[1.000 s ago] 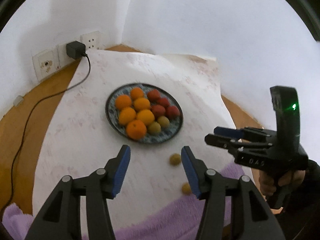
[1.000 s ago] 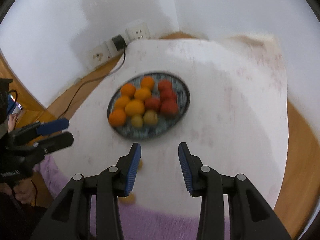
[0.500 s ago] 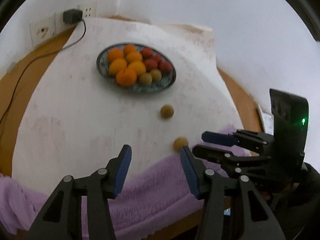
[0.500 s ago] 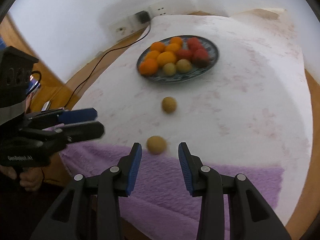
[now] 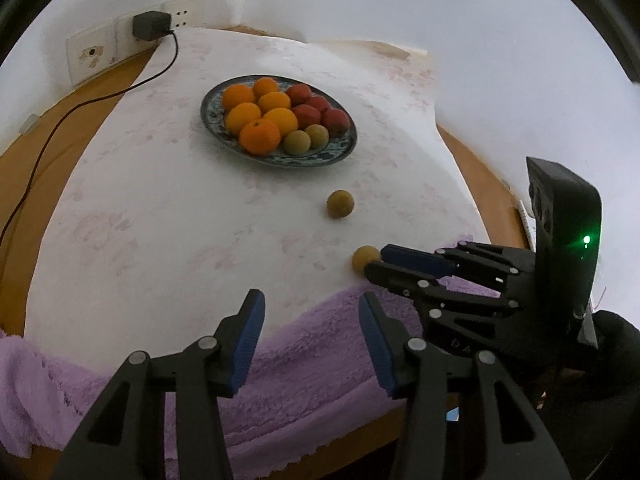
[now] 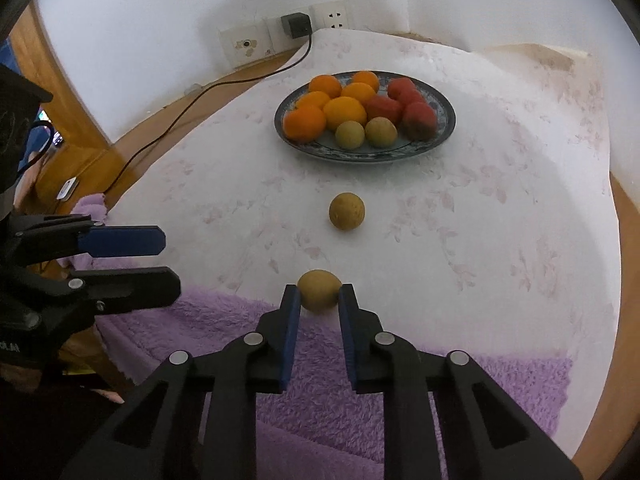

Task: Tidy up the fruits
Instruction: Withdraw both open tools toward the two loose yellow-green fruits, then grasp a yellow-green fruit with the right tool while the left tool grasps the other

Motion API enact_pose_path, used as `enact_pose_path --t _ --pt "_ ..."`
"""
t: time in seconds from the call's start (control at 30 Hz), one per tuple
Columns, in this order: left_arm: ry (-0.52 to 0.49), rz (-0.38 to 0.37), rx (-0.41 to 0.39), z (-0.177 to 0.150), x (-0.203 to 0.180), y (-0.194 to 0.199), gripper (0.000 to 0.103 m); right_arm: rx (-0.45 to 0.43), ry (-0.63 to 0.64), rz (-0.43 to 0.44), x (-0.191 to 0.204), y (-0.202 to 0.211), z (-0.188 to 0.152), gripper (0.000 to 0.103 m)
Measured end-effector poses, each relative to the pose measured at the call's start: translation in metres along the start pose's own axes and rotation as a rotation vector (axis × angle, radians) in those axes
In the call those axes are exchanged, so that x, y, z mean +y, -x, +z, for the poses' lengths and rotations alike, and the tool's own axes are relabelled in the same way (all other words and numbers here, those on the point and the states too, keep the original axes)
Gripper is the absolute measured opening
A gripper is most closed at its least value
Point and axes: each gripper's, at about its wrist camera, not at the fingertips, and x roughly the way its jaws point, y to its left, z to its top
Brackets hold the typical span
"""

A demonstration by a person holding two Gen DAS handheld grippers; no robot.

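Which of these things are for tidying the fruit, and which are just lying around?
For the job:
plate of oranges, red fruits and yellow-green fruits
near loose fruit, between the right hand-held gripper fingers
far loose fruit
left hand-held gripper, open

Just lying about:
charger and cable
wall sockets
purple towel
white cloth

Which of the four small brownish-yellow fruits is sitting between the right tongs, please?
The one by the purple towel's edge, between the right tongs. Another lies loose mid-cloth; two rest on the plate.
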Motion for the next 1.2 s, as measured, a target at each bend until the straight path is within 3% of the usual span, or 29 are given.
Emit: enact_pose_path --t 0.1,0.3,0.53,0.87,1.07,1.2 --pt "-0.009 -0.012 -0.007 0.004 -0.004 -0.003 0.051 -0.013 -0.021 0.002 -0.006 0.006 -0.001 0.006" --pt "-0.014 -0.028 -0.01 0.017 -0.011 -0.016 0.051 -0.013 -0.073 0.007 -0.02 0.011 -0.005 0.005" --pt "-0.01 -0.035 -0.011 0.023 -0.012 -0.019 0.051 -0.057 -0.042 0.073 -0.015 0.001 0.011 0.017" --pt "0.022 -0.028 -0.032 0.027 0.0 -0.015 0.051 0.04 0.02 0.15 0.003 -0.024 0.02 0.026" --pt "0.039 -0.048 -0.023 0.037 0.0 -0.028 0.051 0.011 -0.029 0.086 -0.014 -0.01 0.014 0.026" --pt "0.021 -0.068 -0.009 0.046 -0.012 -0.048 0.041 -0.006 -0.095 0.021 -0.039 0.003 0.009 0.026"
